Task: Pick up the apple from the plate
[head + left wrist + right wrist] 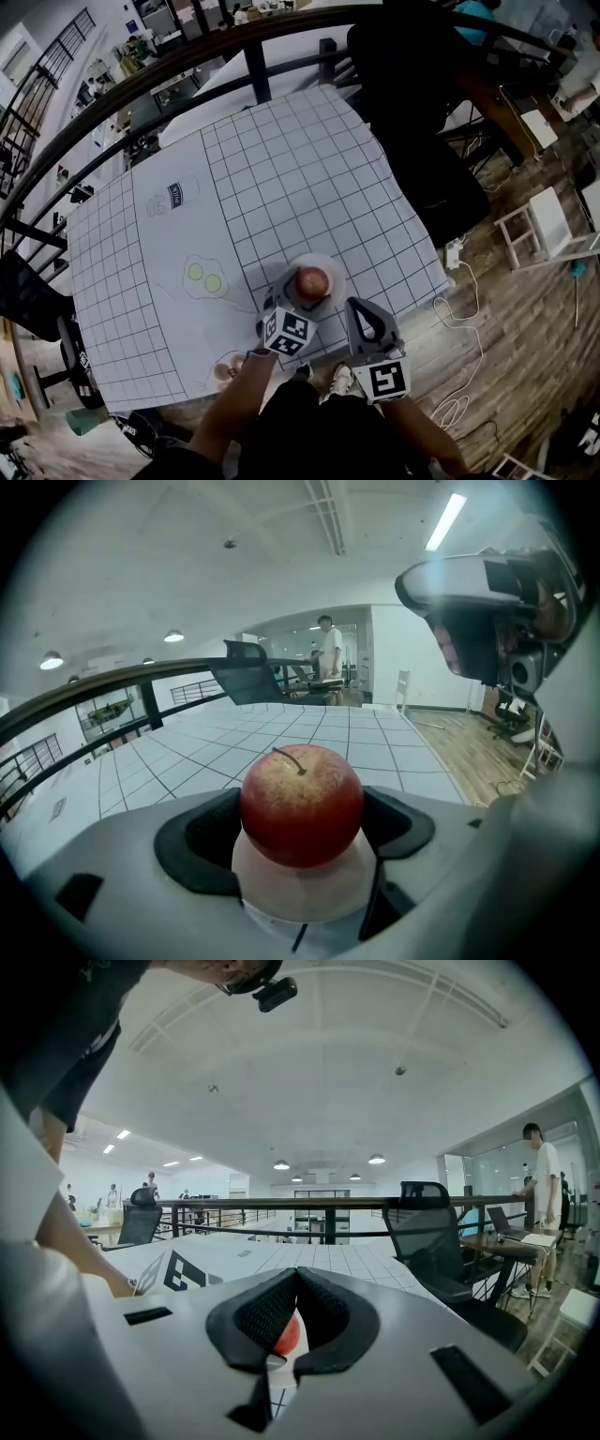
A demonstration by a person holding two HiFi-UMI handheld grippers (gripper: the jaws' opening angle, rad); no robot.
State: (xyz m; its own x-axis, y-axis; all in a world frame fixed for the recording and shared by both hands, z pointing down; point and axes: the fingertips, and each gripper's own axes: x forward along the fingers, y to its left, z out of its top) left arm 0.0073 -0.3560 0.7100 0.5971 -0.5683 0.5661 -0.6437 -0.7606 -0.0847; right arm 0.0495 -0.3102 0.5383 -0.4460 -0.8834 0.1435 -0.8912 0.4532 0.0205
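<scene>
A red apple (312,279) (301,803) with a short stem rests on a small pink plate (330,265) (309,892) near the front edge of the grid-patterned table (281,169). My left gripper (305,292) (302,832) reaches in from the near side, and its black pads (199,841) lie against both flanks of the apple. My right gripper (364,315) (297,1279) hovers just right of the plate, shut with nothing held. A sliver of the apple (288,1335) shows through the gap below its closed pads.
The cloth carries flat prints: two fried eggs (204,277), a can (173,197) and a pink item (227,371). A black chair (412,84) and a dark railing (187,66) border the far side. The table's front edge lies directly under my grippers. White cables (461,309) trail on the floor.
</scene>
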